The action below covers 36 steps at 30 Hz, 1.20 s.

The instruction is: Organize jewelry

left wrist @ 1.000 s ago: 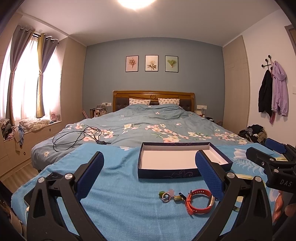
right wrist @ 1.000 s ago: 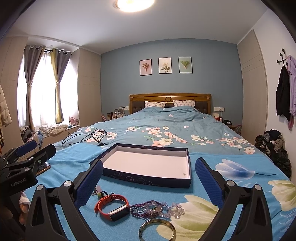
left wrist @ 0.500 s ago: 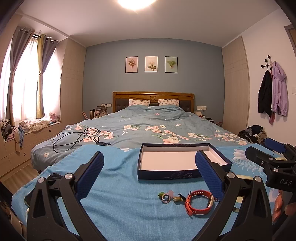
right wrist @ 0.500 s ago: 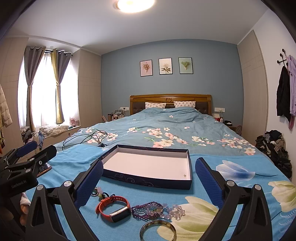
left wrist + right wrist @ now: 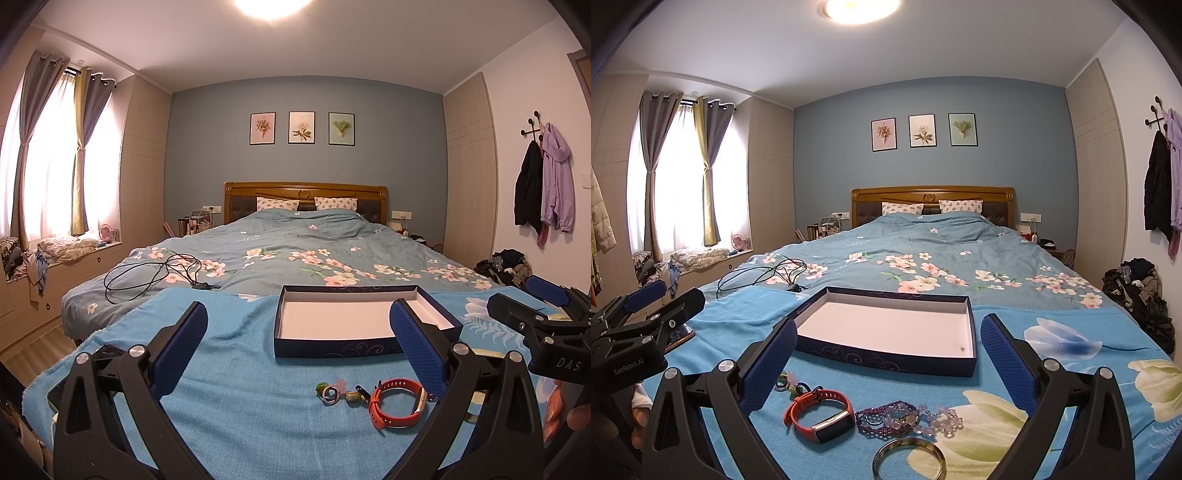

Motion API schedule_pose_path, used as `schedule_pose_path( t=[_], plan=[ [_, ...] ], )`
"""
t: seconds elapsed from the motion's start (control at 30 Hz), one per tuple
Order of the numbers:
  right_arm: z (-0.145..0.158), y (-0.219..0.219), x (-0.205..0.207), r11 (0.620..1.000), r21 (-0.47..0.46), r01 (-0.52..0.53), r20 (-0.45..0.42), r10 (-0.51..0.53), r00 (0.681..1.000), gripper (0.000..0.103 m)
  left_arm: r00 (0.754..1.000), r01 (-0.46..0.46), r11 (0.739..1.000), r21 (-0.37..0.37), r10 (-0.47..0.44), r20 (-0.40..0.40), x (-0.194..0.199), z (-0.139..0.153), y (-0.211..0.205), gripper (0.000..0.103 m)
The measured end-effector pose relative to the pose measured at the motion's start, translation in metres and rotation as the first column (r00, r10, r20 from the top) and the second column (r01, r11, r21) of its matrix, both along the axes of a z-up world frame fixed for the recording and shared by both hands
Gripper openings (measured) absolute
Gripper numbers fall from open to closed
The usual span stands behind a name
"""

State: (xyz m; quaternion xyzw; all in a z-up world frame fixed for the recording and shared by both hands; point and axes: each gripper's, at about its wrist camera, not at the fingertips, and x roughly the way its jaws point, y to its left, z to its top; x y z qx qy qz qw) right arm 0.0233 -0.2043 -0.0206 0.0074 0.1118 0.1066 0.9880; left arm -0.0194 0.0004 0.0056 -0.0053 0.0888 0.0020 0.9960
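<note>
Both grippers, left and right, were spread wide, grasping nothing; orange watch, beaded bracelets and bangle lay on the bed between the right fingers; box just beyond.

Only two pieces of lettering can be read. In the left wrist view, the black body of the right gripper, seen to the right of the tray, carries pale letters "DAS"; the word is cut off by the picture's edge. In the right wrist view, the black body of the left gripper, to the left of the same tray, bears "GenRoboLAI" or similar, the last letters being unclear. The smartband's screen in front of the tray shows nothing legible.
</note>
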Motion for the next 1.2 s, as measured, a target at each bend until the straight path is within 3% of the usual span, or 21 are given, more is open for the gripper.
schedule_pose_path(
  t=[1.2],
  plan=[
    [-0.0054, 0.0036, 0.0018, 1.0, 0.006, -0.007, -0.025, 0.007, 1.0, 0.096, 1.0, 0.005, 1.0, -0.003, -0.005, -0.015, 0.0005, -0.0037, 0.0001, 0.097]
  ],
)
